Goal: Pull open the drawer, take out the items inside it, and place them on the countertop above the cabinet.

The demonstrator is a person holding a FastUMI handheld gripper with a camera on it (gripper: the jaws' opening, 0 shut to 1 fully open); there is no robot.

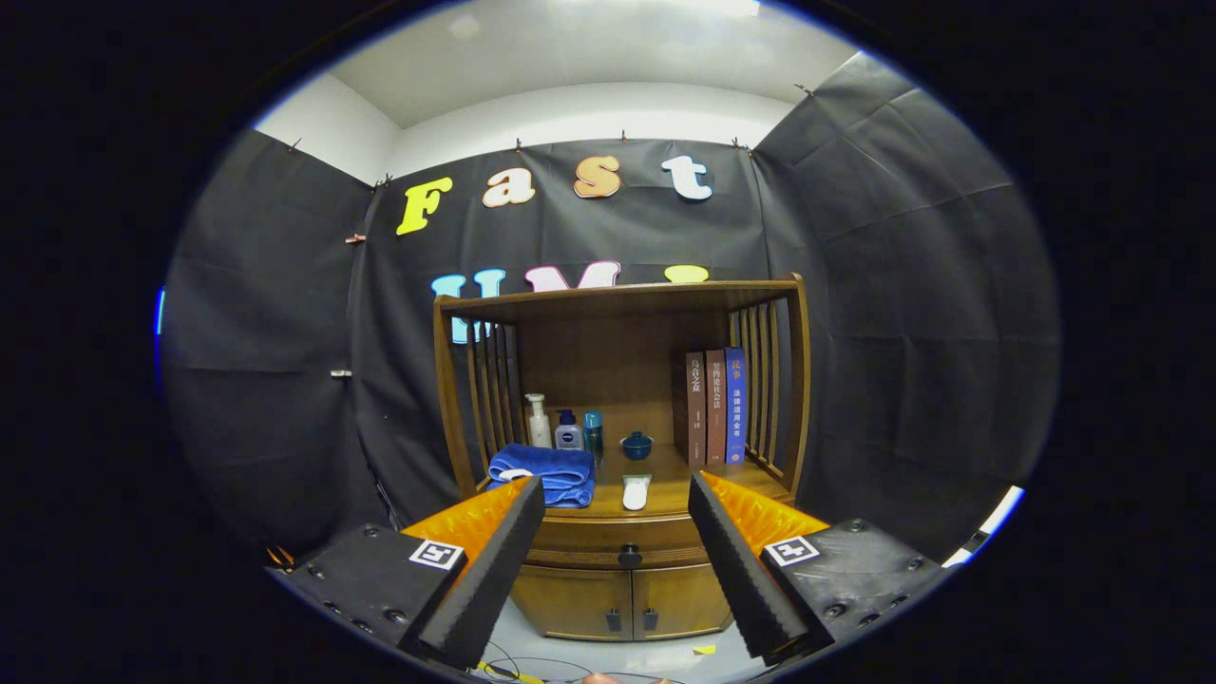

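A wooden cabinet (622,570) stands ahead against the booth wall. Its drawer (589,549) is closed, with a dark round knob (629,556) at its middle. The countertop (665,489) above it carries a folded blue towel (543,473), a small white object (635,492), three bottles (567,429), a blue lidded cup (636,444) and three upright books (715,407). My gripper (617,494) is open and holds nothing. It hangs well short of the cabinet, and the knob shows between and below its fingertips. The drawer's contents are hidden.
Two lower cabinet doors (627,598) with small dark handles sit under the drawer. Slatted wooden side rails (768,389) and a top shelf (617,296) frame the countertop. Cables (518,670) lie on the pale floor in front.
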